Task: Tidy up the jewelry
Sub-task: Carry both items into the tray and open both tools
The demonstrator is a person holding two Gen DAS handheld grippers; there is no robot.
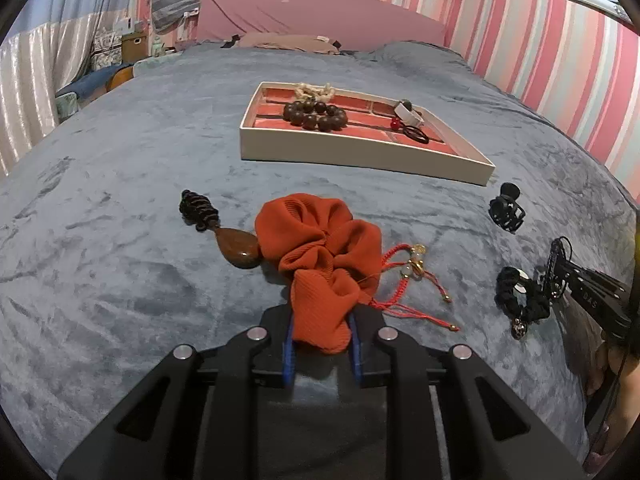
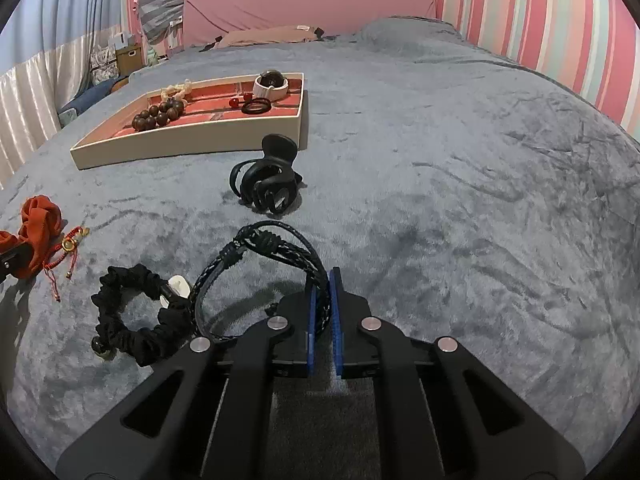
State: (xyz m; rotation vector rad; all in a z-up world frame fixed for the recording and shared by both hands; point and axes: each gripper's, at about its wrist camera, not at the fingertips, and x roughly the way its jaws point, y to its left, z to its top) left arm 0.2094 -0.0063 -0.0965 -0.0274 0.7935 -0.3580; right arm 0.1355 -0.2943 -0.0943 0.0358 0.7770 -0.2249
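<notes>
My left gripper (image 1: 322, 326) is shut on an orange scrunchie (image 1: 318, 248), which rests on the grey bedspread. My right gripper (image 2: 323, 280) is shut on a black braided bracelet (image 2: 256, 264); it also shows in the left wrist view (image 1: 558, 264). The white tray with red lining (image 1: 360, 152) lies farther up the bed and holds a dark bead bracelet (image 1: 315, 115), a cream scrunchie (image 1: 314, 91), a white watch (image 1: 408, 112) and a black hair tie (image 1: 416, 134). The tray also shows in the right wrist view (image 2: 192, 144).
On the bedspread lie a brown wooden pendant with black cord (image 1: 236, 246), a red string bracelet (image 1: 416, 268), a black scrunchie with a charm (image 2: 136, 316) and a black claw clip (image 2: 268, 188). Striped wall on the right; pink headboard (image 1: 320, 16) at the far end.
</notes>
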